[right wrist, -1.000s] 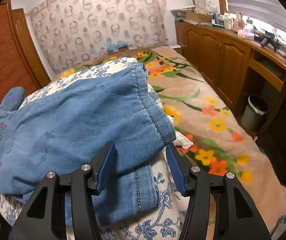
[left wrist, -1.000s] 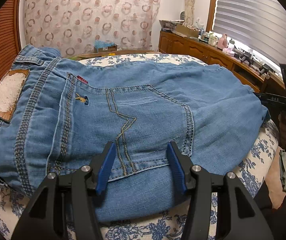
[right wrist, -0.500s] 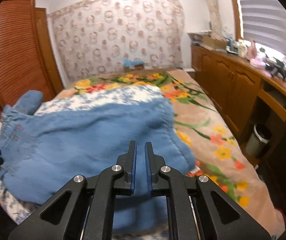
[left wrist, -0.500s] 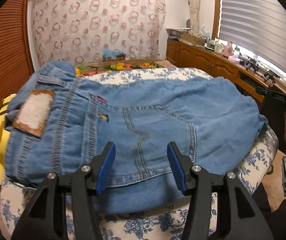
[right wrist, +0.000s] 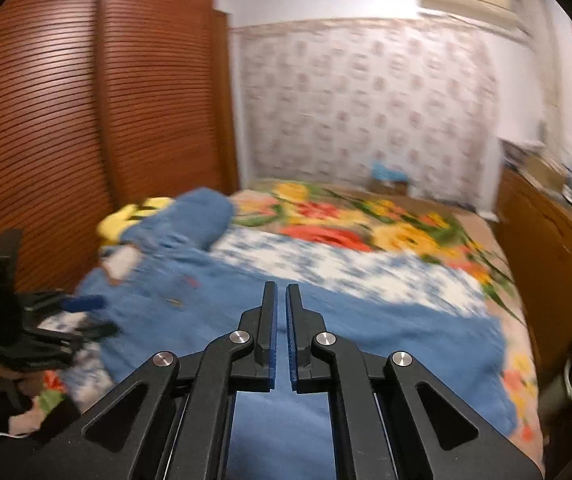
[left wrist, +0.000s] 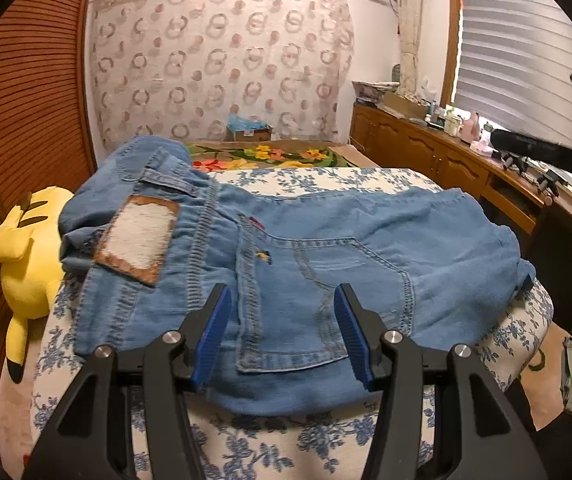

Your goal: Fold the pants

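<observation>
Blue jeans (left wrist: 326, 248) lie folded across the near end of the bed, waistband with a worn leather patch (left wrist: 138, 240) at the left, back pocket facing up. My left gripper (left wrist: 282, 332) is open and empty, held above the jeans' near edge. My right gripper (right wrist: 281, 332) is shut with nothing between its pads, raised over the jeans (right wrist: 366, 320), which look blurred in the right wrist view. The left gripper also shows at the left of the right wrist view (right wrist: 82, 312).
A blue-flowered white sheet (left wrist: 286, 440) covers the near bed; a bright floral blanket (right wrist: 366, 224) lies beyond. A yellow plush toy (left wrist: 26, 256) sits at the bed's left by the wooden slatted wardrobe (right wrist: 86, 120). A wooden cabinet (left wrist: 446, 160) runs along the right.
Both grippers have pulled back and up from the jeans. The right gripper went from open to shut and empty. The left stayed open.
</observation>
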Available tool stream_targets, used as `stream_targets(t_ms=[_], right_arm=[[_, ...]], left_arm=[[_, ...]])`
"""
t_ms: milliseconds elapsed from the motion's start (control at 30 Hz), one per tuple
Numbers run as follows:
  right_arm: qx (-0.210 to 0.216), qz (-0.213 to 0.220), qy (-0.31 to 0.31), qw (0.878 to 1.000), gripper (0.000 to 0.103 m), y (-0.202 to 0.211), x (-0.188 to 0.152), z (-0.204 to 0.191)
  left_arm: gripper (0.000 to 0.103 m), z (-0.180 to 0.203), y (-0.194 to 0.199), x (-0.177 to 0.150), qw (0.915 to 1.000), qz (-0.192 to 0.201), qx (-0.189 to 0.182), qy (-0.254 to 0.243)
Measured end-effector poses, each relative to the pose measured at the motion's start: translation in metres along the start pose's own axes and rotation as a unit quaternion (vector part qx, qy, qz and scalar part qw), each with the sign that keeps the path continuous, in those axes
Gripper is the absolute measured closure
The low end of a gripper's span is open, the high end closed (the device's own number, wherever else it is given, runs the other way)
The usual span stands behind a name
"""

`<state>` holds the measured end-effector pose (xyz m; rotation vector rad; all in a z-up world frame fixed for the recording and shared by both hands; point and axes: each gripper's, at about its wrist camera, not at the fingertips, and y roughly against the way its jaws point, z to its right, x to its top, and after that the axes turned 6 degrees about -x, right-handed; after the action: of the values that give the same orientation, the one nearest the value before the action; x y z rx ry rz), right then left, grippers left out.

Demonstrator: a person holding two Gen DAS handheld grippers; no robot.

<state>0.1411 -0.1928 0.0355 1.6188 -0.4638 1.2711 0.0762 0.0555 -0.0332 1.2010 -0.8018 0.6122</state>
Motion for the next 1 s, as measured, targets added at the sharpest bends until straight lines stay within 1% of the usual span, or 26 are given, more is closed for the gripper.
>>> stream_targets(t_ms=[67,133,167,200,267,300,333,367,400,433,533,600,667,733,800,867,933,967,1000], right_arm=[[0.005,-0.002,0.015,1.000,0.102,-0.006,0.006,-0.014],[0.006,-0.007,0.007,1.000,0.102,-0.011,0.008,-0.011],[-0.002,-0.012,0.001,1.000,0.102,-0.014,0.007,-0.006],[-0.022,-0.018,-0.003,1.000,0.101,-0.016,0.002,0.002],[-0.046,-0.032,-0.011,0.998,0.101,-0.018,-0.009,0.016],[-0.069,-0.044,-0.018,0.997,0.097,-0.020,-0.017,0.027],[-0.085,-0.049,-0.021,0.995,0.089,-0.020,-0.023,0.036],[-0.106,-0.056,-0.029,0.992,0.083,-0.019,-0.030,0.050],[-0.122,-0.062,-0.037,0.990,0.071,-0.018,-0.037,0.062],[-0.138,-0.068,-0.044,0.987,0.062,-0.016,-0.043,0.073],[-0.197,-0.092,-0.064,0.974,0.057,-0.011,-0.068,0.114],[-0.224,-0.111,-0.081,0.965,0.055,-0.009,-0.084,0.139],[-0.245,-0.134,-0.101,0.955,0.054,-0.009,-0.102,0.164],[-0.254,-0.154,-0.117,0.948,0.053,-0.011,-0.116,0.181],[-0.253,-0.166,-0.132,0.944,0.052,-0.012,-0.124,0.190],[-0.242,-0.177,-0.155,0.941,0.052,-0.014,-0.131,0.198],[-0.211,-0.189,-0.179,0.942,0.053,-0.020,-0.138,0.200],[-0.210,-0.191,-0.182,0.942,0.057,-0.022,-0.140,0.200],[-0.209,-0.188,-0.180,0.943,0.081,-0.021,-0.141,0.199]], left_arm=[[0.050,-0.003,0.001,-0.001,1.0000,-0.001,0.001,0.004],[0.050,-0.004,0.001,-0.002,1.0000,-0.002,-0.001,0.006],[0.050,-0.003,0.001,-0.004,1.0000,-0.002,-0.003,0.005],[0.050,-0.003,0.000,-0.005,1.0000,-0.002,-0.004,0.003],[0.050,-0.002,-0.001,-0.005,1.0000,-0.003,-0.006,0.002],[0.050,-0.002,-0.002,-0.006,1.0000,-0.004,-0.007,0.003],[0.050,-0.001,-0.002,-0.007,1.0000,-0.005,-0.007,0.004],[0.050,-0.001,-0.003,-0.007,0.9999,-0.005,-0.008,0.006],[0.050,-0.001,-0.003,-0.007,0.9999,-0.006,-0.008,0.007],[0.050,0.000,-0.004,-0.008,0.9999,-0.007,-0.009,0.007],[0.050,0.003,-0.007,-0.008,0.9999,-0.009,-0.010,0.004],[0.050,0.004,-0.007,-0.008,0.9999,-0.010,-0.013,0.003],[0.050,0.006,-0.008,-0.008,0.9998,-0.011,-0.015,0.002],[0.050,0.008,-0.010,-0.008,0.9998,-0.014,-0.016,0.001],[0.050,0.010,-0.011,-0.009,0.9997,-0.016,-0.016,0.000],[0.050,0.011,-0.012,-0.009,0.9997,-0.017,-0.017,0.000],[0.050,0.012,-0.012,-0.011,0.9996,-0.019,-0.019,-0.003],[0.050,0.013,-0.012,-0.011,0.9996,-0.020,-0.019,-0.004],[0.050,0.013,-0.012,-0.012,0.9996,-0.021,-0.018,-0.006]])
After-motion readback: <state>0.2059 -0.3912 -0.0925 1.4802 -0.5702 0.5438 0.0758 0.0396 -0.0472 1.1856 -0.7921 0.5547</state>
